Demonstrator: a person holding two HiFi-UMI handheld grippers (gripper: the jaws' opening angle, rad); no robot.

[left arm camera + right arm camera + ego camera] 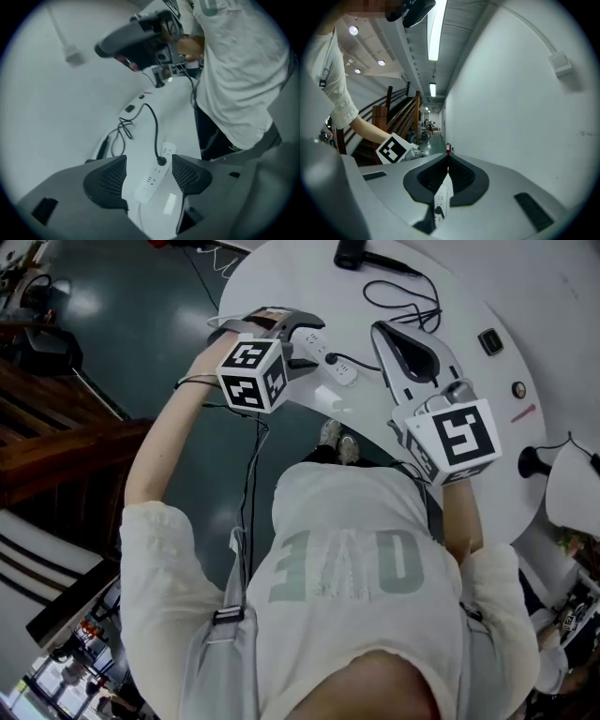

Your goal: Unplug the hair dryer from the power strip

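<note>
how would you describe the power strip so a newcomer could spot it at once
On the big white round table, look at the near edge, right by the left gripper. The power strip is the slim white bar lying flat there, the only thing with a black plug in it.

The power strip [151,182] is smooth white plastic, the table [178,121] smooth and matt, the person's shirt [356,615] soft cloth.

- Long white plastic power strip [325,358] lies flat near the white tabletop's [469,287] edge.
- Round black plug [161,161] sits in it.
- Black hair dryer [351,253] lies well beyond.
</note>
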